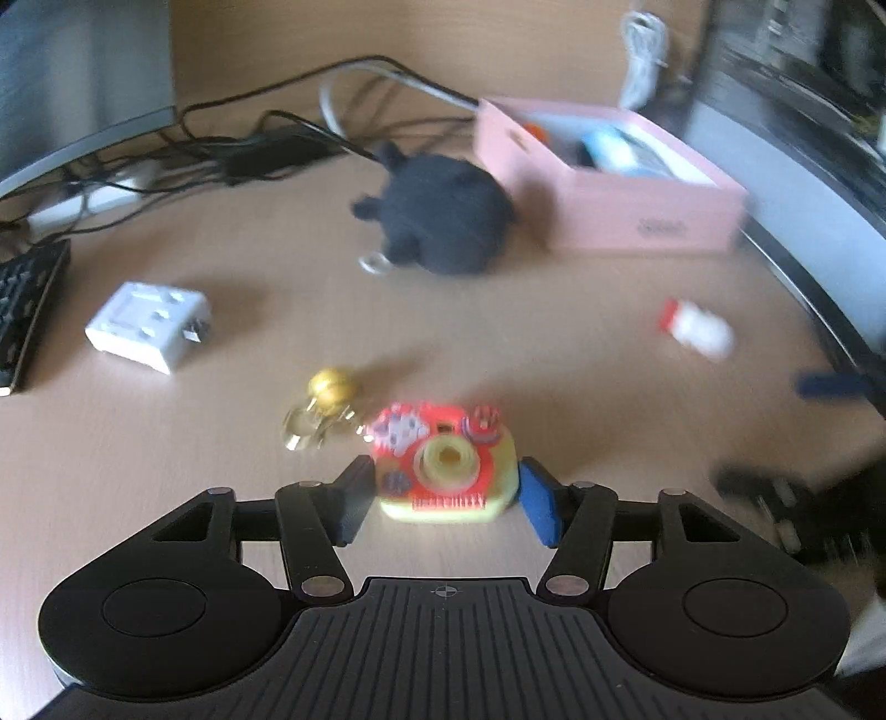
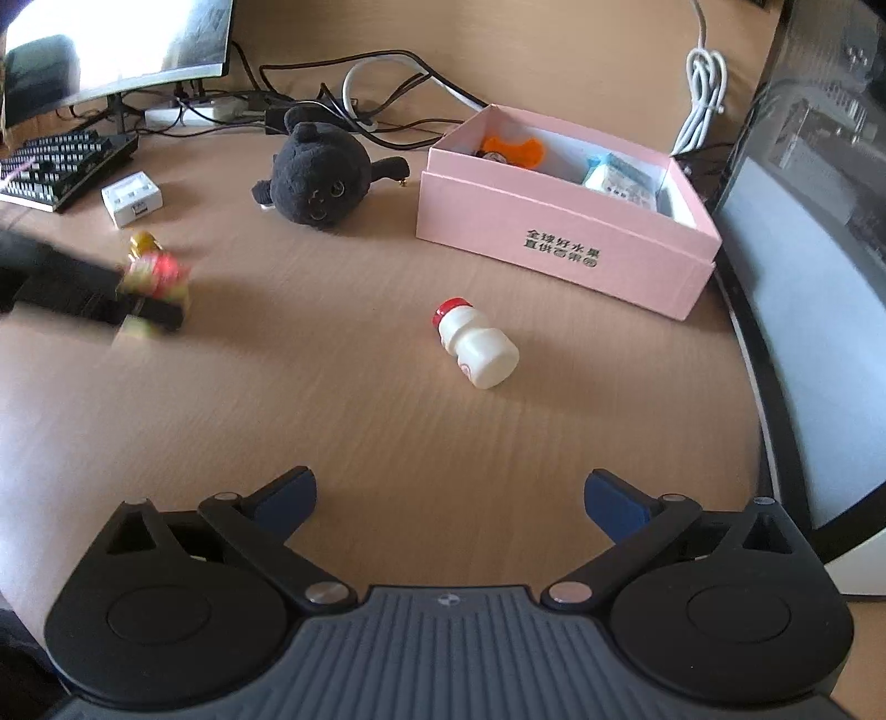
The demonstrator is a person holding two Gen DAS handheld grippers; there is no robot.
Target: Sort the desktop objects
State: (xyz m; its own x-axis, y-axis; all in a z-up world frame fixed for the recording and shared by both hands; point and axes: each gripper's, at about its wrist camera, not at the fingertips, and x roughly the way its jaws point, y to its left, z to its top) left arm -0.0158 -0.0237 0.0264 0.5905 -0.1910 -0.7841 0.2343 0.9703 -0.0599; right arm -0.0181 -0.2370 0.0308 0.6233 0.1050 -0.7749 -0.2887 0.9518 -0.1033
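A small red and yellow toy camera [image 1: 443, 471] sits between the pads of my left gripper [image 1: 446, 479], which touch its two sides; the gripper is shut on it. A gold ball keyring [image 1: 329, 387] hangs off the toy's left. In the right wrist view the same toy [image 2: 158, 274] and the left gripper [image 2: 83, 293] appear blurred at far left. My right gripper [image 2: 451, 482] stands wide open over bare desk. A white yoghurt bottle with a red cap [image 2: 479, 349] lies on its side ahead of it, apart from the fingers. The open pink box [image 2: 559, 249] holds several items.
A black plush toy [image 2: 321, 171] lies left of the pink box. A white adapter [image 2: 132, 196] and a black keyboard [image 2: 61, 166] are at the left. Cables and a monitor [image 2: 122, 39] line the back. The desk's dark curved edge [image 2: 747, 343] runs down the right.
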